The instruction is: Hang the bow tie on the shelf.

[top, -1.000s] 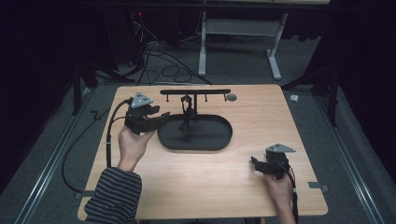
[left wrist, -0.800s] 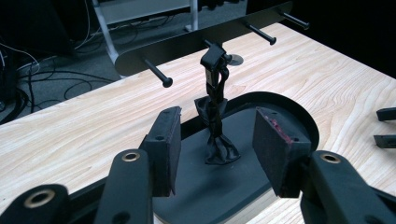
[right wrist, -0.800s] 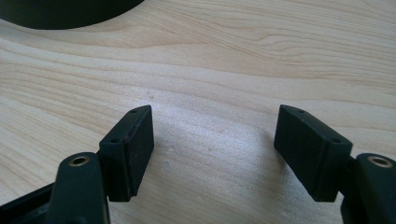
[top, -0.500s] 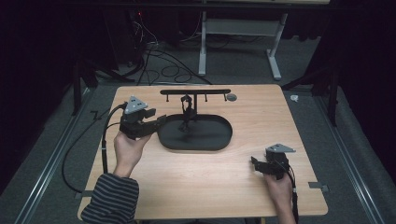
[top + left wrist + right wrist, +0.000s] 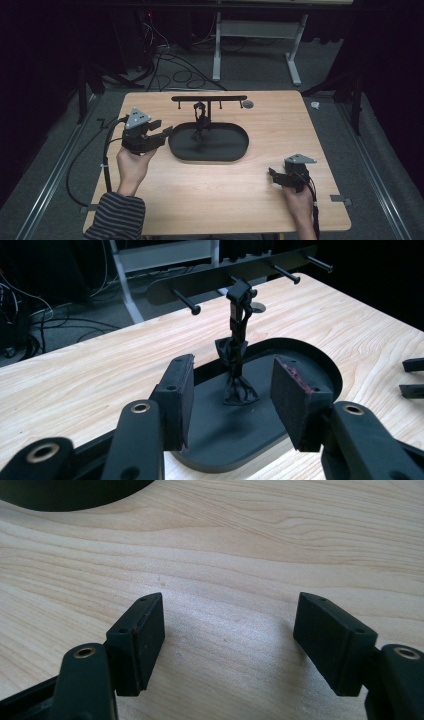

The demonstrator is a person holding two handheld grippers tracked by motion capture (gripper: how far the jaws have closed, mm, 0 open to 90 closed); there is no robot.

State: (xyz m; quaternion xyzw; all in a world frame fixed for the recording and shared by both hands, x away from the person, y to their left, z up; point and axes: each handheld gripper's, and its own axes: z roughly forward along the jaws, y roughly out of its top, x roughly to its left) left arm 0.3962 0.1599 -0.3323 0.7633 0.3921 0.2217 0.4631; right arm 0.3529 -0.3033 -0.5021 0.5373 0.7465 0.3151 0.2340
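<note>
- The left gripper point(image 5: 166, 134) hangs in the person's left hand point(image 5: 131, 162) just beside the rim of the black oval tray point(image 5: 235, 150), at the tray's 9 o'clock end in the high view.
- Its jaws stand about half open, pads facing each other with a clear gap, and nothing is between them; they point along the table toward the tray.
- In the left gripper view the small black item point(image 5: 236, 360) hangs from the rack and reaches down to the tray floor, at 12 o'clock from the gap between the jaws and well beyond the pads, untouched.
- The tray lies near the middle of the wooden table point(image 5: 210, 200).
- The black rack with pegs point(image 5: 209, 98) stands at the tray's 12 o'clock side, and the item hangs below its middle peg.
- The right gripper point(image 5: 272, 174) is held in the right hand point(image 5: 299, 200) low over the bare wood at about 4 o'clock from the tray, well apart from it.
- In the right gripper view its jaws are wide apart, with wood grain between the pads and nothing held; the tray's edge shows at 11 o'clock.
</note>
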